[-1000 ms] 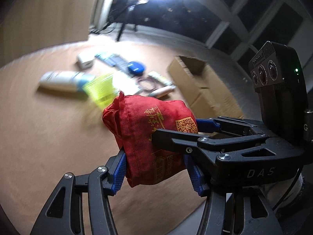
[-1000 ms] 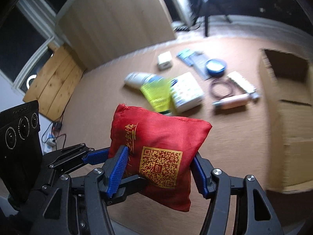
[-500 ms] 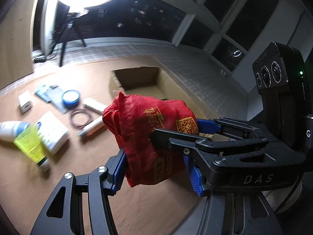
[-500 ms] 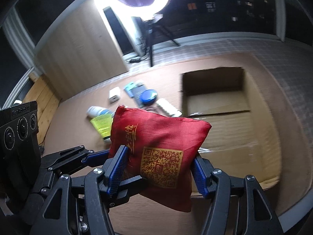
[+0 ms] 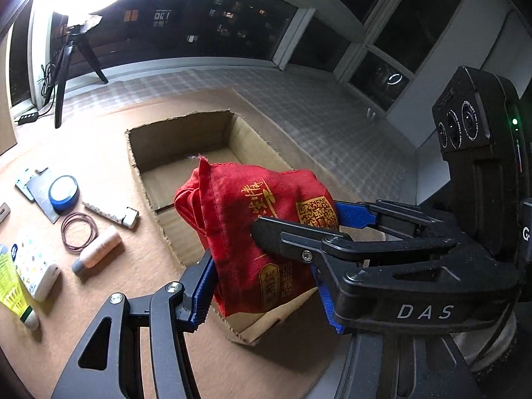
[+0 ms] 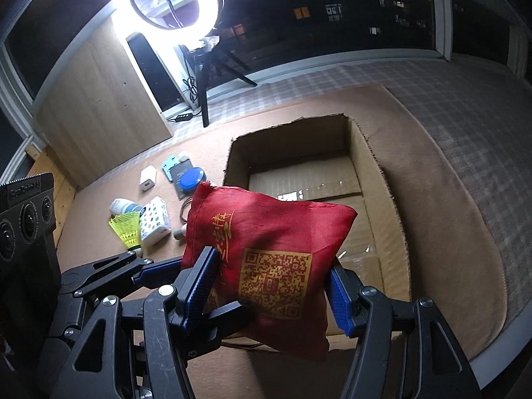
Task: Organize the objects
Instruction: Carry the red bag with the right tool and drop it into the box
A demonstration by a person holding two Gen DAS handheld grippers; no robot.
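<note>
Both tongs, left (image 5: pixel 262 286) and right (image 6: pixel 269 292), clamp one red pouch (image 6: pixel 266 256) above the cardboard box (image 6: pixel 365 179); lowering together before releasing seems wisest.

Left tongs (image 5: pixel 266 286) and right tongs (image 6: pixel 272 289) both angle downward, half-closed, apparently gripping.
</note>
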